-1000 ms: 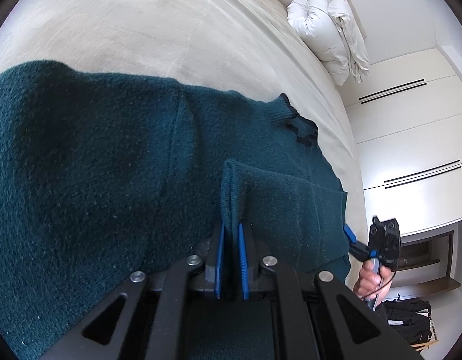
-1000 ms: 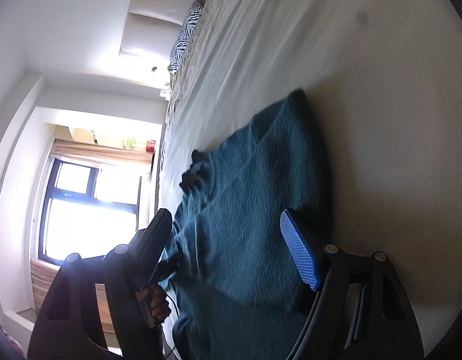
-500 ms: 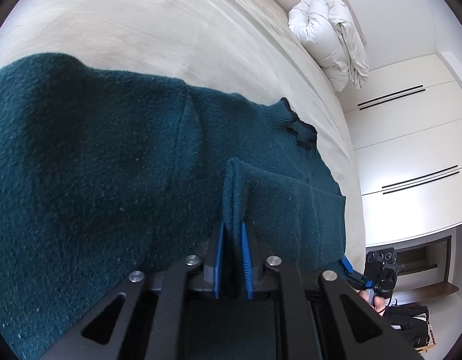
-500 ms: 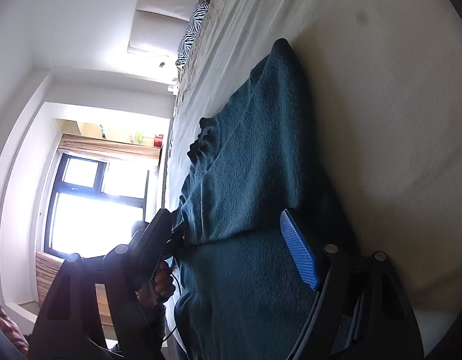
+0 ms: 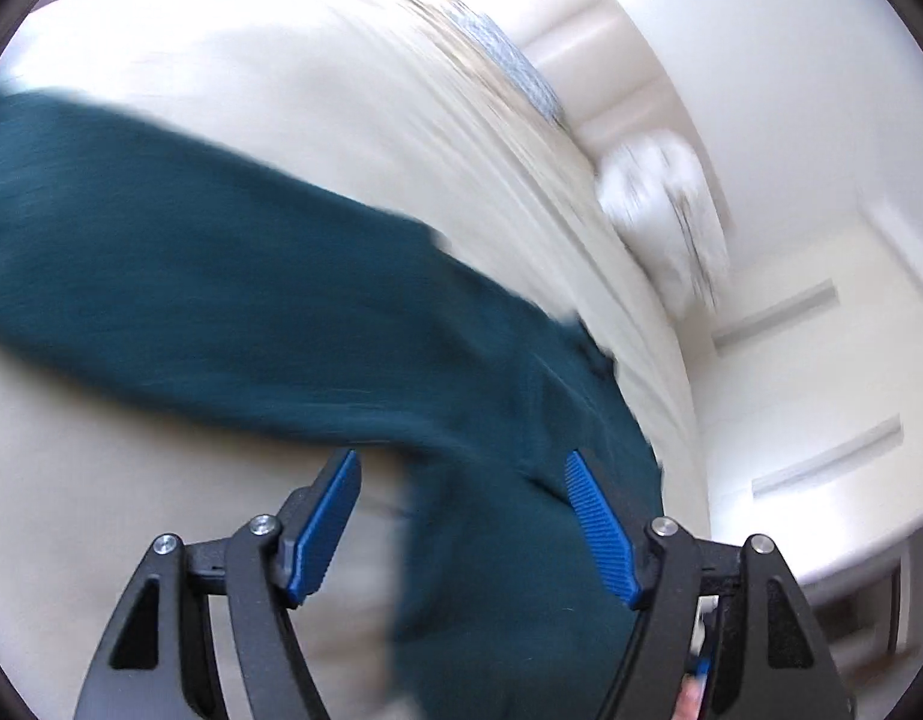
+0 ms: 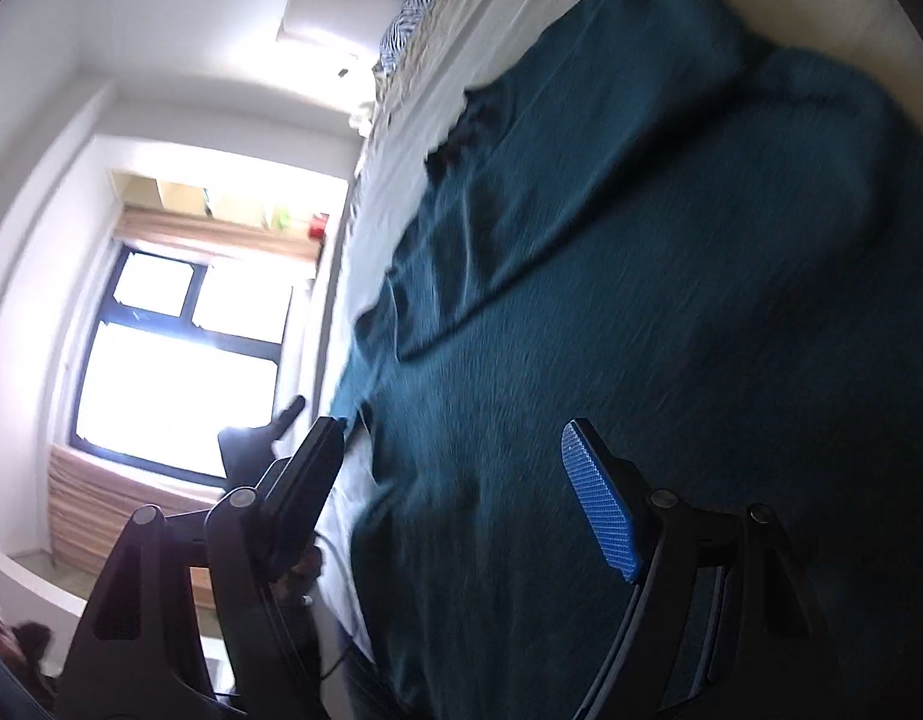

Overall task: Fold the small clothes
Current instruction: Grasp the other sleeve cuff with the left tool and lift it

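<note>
A dark teal knit sweater [image 5: 269, 300] lies spread on a cream bed [image 5: 281, 78]; it also fills most of the right wrist view [image 6: 671, 300]. Its dark collar [image 6: 461, 138] points toward the head of the bed. My left gripper [image 5: 461, 498] is open and empty, just above the sweater's near edge. My right gripper [image 6: 455, 462] is open and empty, low over the sweater. Both views are motion-blurred.
A bunched white duvet [image 5: 659, 204] lies at the far side of the bed. White wardrobe doors [image 5: 821, 390] stand at the right. A zebra-print pillow [image 6: 419, 6] lies at the headboard. A bright window [image 6: 179, 360] is beyond the bed's edge.
My left gripper was shut on a fold of the sweater; it has opened, let go and pulled back. My right gripper stayed open and moved closer over the sweater.
</note>
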`<state>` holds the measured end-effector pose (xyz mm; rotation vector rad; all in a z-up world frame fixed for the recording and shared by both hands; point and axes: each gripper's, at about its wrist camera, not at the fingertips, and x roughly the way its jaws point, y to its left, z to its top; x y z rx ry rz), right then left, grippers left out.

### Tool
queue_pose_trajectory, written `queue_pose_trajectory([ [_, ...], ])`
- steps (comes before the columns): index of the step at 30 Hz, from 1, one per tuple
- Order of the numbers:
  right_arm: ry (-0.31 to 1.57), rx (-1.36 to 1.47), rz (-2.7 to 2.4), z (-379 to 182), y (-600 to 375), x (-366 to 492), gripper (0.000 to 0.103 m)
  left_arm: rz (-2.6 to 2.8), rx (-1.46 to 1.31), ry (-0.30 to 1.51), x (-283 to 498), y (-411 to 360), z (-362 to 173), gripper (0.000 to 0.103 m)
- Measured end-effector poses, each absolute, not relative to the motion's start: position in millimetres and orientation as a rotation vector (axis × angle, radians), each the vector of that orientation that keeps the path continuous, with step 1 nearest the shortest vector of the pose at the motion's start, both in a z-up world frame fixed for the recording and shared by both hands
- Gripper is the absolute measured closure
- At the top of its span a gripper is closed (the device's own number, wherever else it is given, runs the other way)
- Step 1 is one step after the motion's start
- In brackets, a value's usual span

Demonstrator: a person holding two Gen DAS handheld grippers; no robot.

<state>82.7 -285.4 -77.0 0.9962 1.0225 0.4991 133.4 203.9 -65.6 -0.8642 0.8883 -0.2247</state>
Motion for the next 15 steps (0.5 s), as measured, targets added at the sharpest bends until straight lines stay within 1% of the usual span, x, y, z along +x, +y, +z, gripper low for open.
queue_pose_trajectory([
  [5, 1.048, 0.909, 0.547, -63, -226, 71, 0.027, -0.005, -1.076, 0.719, 79, 297, -75, 0.030],
  [8, 1.055, 0.892, 0.557, -57, -201, 64, 0.027, 0.135, -1.137, 0.601, 56, 338, -77, 0.030],
  [10, 1.059, 0.886, 0.561, -55, -190, 66, 0.027, 0.194, -1.161, 0.577, 51, 356, -83, 0.030],
  [13, 1.073, 0.887, 0.557, -55, -173, 64, 0.027, 0.233, -1.319, 0.552, 48, 379, -110, 0.030],
  [15, 1.080, 0.887, 0.554, -54, -174, 62, 0.027, 0.241, -1.370, 0.532, 47, 385, -120, 0.031],
])
